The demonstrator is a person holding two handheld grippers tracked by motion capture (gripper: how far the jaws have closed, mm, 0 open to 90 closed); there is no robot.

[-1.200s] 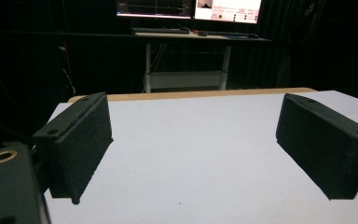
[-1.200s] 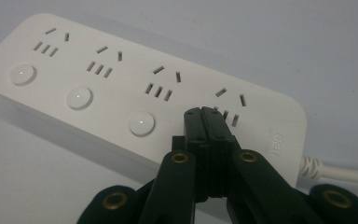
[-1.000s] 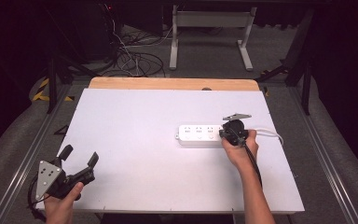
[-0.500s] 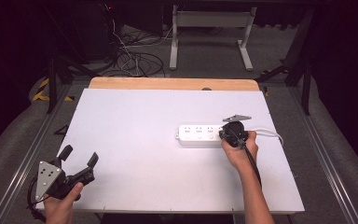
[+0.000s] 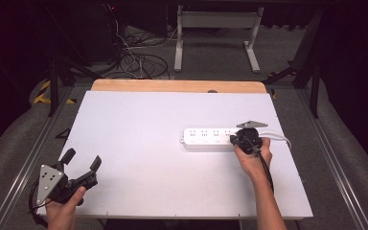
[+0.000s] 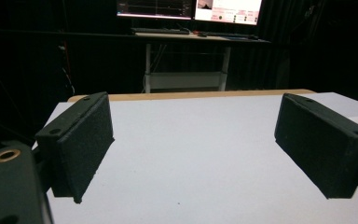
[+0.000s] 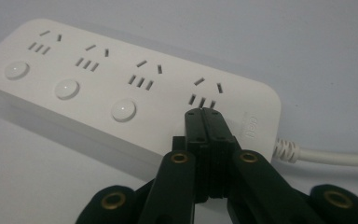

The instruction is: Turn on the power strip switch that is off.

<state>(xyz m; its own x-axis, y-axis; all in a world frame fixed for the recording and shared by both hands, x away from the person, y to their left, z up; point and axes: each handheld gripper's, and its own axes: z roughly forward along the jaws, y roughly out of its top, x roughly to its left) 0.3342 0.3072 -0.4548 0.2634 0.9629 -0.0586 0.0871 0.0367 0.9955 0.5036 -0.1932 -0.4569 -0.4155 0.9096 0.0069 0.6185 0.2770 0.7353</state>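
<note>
1. At the near left corner of the table (image 5: 139, 115), the left gripper (image 5: 82, 160) hovers with its jaws spread wide and nothing between them. In the left gripper view its two black pads (image 6: 81, 140) frame bare white tabletop. The risk here is small: if that hand drifts off the near edge, it is of no help in steadying anything.

2. The power strip (image 5: 210, 138) lies flat on the right half of the table, its long side running left to right, with its white cord (image 5: 278, 137) leaving at the right end.

3. The right gripper (image 7: 206, 114) has its jaws closed tight together, holding nothing, with the joined tip on or just above the strip's rightmost switch, beside the last set of slots. I judge that it is pressing this switch.

4. Nothing holds the strip down, so a slanted push could slide or turn it. The narrow tip could also slip off the button into the slots, or catch the cord.

5. Raised letters sit on the strip's right end, near the cord, too blurred to read. A screen (image 6: 228, 8) far behind the table shows text too small to make out.
</note>
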